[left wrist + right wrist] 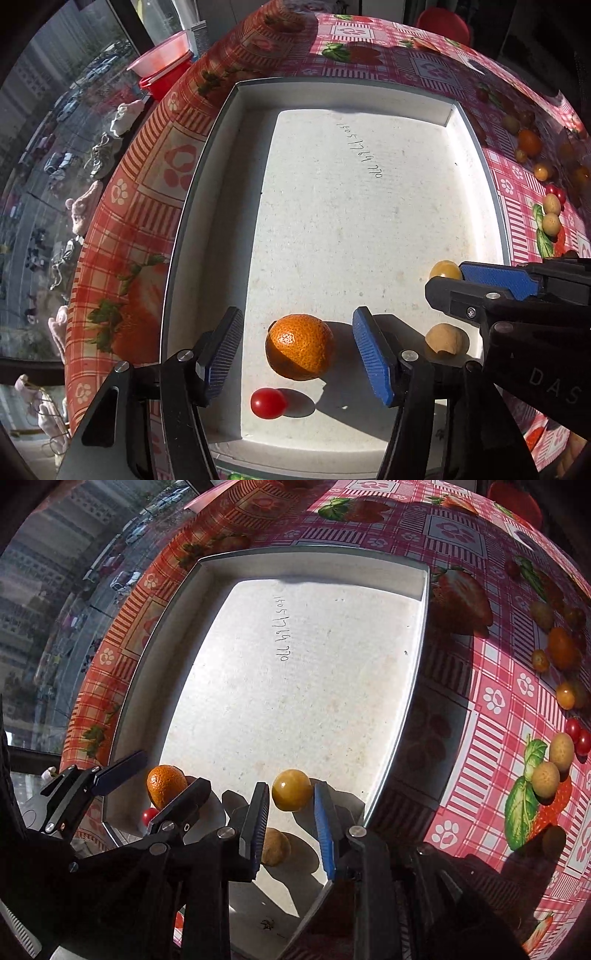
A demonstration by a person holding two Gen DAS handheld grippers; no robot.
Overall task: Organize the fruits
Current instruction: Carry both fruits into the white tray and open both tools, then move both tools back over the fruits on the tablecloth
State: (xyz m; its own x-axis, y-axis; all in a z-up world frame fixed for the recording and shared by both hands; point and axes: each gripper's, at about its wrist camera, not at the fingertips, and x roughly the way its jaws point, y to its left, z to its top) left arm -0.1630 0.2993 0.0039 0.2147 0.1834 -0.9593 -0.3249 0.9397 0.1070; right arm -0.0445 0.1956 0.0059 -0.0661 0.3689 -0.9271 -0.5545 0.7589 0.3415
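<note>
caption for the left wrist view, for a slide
Left gripper open around an orange in the white tray, a cherry tomato beside it.

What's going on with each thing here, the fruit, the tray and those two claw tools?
Tray: on the checkered tablecloth, mostly bare.
Orange: lying in the tray between the left gripper pads, not pressed.
Cherry tomato: loose in the tray, near the orange.
Yellow round fruit: in the tray between the right gripper pads, gaps both sides.
Tan fruit: loose in the tray.
Other fruits: on the tablecloth, outside the tray.
</note>
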